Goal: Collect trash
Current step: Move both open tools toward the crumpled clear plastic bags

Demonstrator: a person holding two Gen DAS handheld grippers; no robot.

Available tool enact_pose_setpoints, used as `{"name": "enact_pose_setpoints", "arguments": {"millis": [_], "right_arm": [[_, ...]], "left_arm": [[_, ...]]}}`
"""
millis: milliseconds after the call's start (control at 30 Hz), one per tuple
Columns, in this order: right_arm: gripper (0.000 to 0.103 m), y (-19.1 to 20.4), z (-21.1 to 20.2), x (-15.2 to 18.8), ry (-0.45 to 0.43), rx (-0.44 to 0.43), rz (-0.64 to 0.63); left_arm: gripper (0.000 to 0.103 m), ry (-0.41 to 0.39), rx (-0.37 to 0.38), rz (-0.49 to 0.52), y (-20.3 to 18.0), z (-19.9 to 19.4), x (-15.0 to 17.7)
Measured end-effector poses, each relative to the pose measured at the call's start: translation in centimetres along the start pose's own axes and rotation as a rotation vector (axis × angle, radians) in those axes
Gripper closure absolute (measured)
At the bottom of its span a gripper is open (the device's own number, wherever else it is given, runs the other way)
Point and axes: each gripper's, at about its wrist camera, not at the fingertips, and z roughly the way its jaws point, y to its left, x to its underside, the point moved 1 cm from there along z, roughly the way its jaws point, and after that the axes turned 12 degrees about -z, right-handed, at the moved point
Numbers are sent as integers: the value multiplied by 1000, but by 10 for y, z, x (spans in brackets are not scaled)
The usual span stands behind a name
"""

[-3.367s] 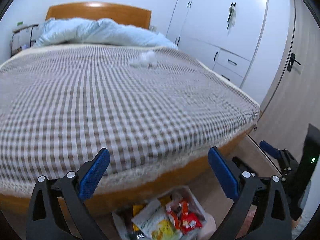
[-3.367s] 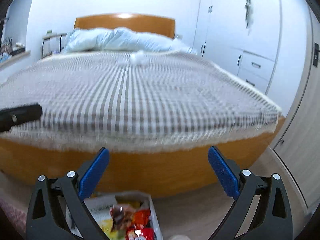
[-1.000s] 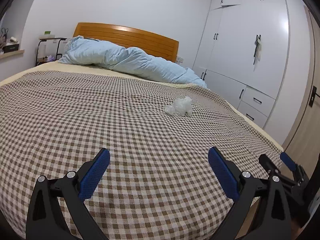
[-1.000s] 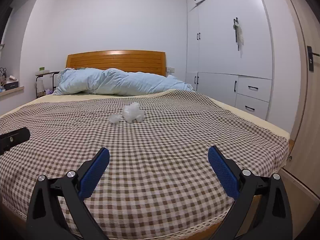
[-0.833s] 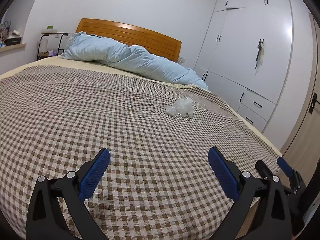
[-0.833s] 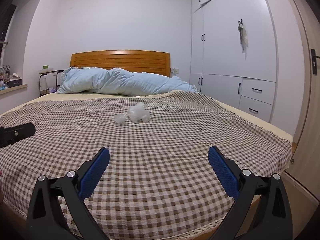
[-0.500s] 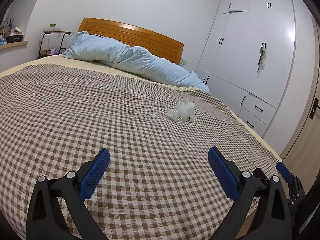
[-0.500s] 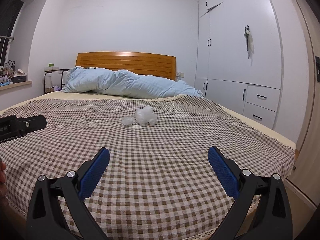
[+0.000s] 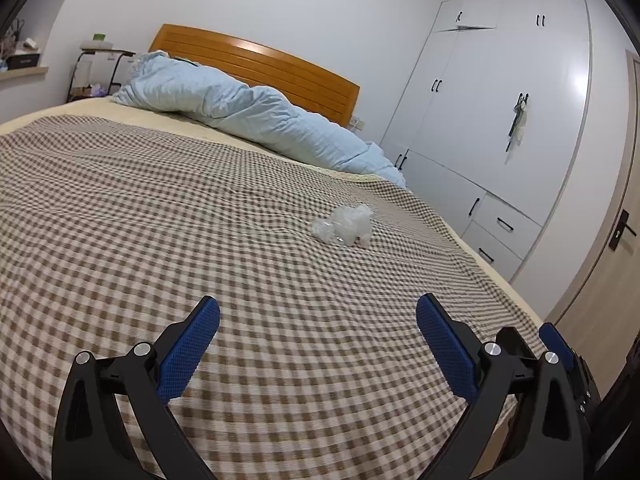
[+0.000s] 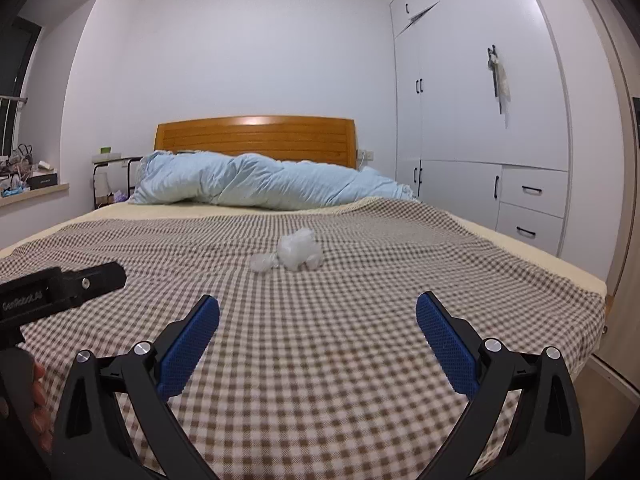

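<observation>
A crumpled wad of clear plastic trash (image 9: 344,226) (image 10: 294,255) lies on the brown checked bedspread (image 9: 160,240) (image 10: 340,340), past the middle of the bed. My left gripper (image 9: 318,344) hovers open over the near part of the bed, the wad ahead and slightly right of it. My right gripper (image 10: 318,344) is open too, empty, with the wad straight ahead beyond its blue fingertips (image 10: 192,336). The left gripper's black body (image 10: 60,286) shows at the left edge of the right wrist view, held by a hand (image 10: 38,404).
A rumpled light blue duvet (image 9: 248,120) (image 10: 272,182) lies along the wooden headboard (image 10: 256,136). White wardrobes with drawers (image 9: 500,128) (image 10: 480,120) line the right wall. A door (image 9: 608,248) stands at the far right. A side table (image 10: 108,176) and a cluttered sill (image 10: 28,184) are at the left.
Both grippers rose from floor level, where a bag of wrappers lay, to above the bed, and have since edged forward toward the plastic wad. Both stayed open.
</observation>
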Motion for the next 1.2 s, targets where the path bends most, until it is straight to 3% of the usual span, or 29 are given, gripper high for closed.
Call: {"name": "enact_pose_setpoints", "arguments": {"millis": [367, 533, 733, 1033, 1200], "right_arm": [[8, -33, 25, -8, -12, 56, 32], [8, -51, 45, -15, -14, 49, 47], [8, -73, 72, -32, -36, 74, 58], [8, -92, 129, -31, 51, 128, 36], [8, -101, 155, -24, 79, 182, 52]], "left_arm": [[8, 29, -21, 31, -11, 31, -7], [8, 5, -33, 70, -24, 46, -19], [8, 34, -19, 89, -42, 75, -35], [8, 93, -24, 182, -77, 129, -55], [8, 129, -88, 212, -85, 168, -65]]}}
